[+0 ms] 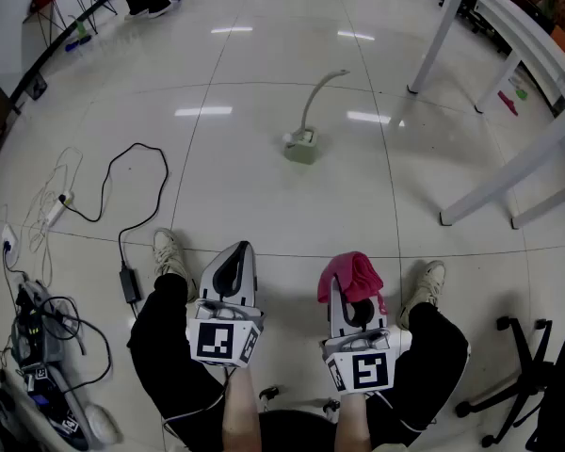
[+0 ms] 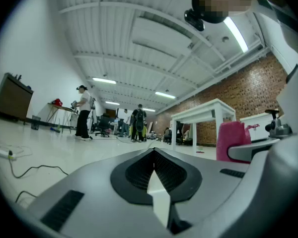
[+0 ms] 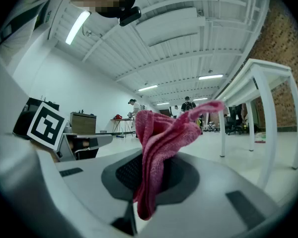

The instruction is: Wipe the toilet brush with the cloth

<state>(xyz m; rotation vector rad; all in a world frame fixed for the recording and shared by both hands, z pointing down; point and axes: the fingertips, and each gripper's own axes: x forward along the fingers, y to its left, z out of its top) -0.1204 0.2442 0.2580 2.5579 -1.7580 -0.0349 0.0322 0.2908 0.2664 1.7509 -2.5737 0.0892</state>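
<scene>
At the bottom centre of the head view, a seated person is holding both grippers out level over dark-trousered knees, the marker cubes facing the camera. The left gripper [image 1: 234, 264] is keeping its jaws pressed fully together with nothing between them; in the left gripper view its two tips are meeting along a single seam [image 2: 154, 170]. Just to the right of it, the right gripper [image 1: 350, 295] is clamping the pink cloth [image 1: 351, 273], which is bunching up above the jaw tips. In the right gripper view the cloth [image 3: 156, 143] is standing up from between the closed pads and drooping a little below them.

Past the grippers, two light shoes [image 1: 169, 250] are resting on the glossy white tiled floor [image 1: 264, 186], one on each side of the frame's middle. A black office chair base [image 1: 513, 370] is showing at the lower right, and black cables [image 1: 122, 182] are looping across the left side.

Further out, in the upper centre, the toilet brush [image 1: 312, 109] is standing in its pale green holder [image 1: 301, 149], well apart from both grippers, its curved handle bending toward the upper right. A white table [image 1: 504, 40] is crossing the upper right corner.
</scene>
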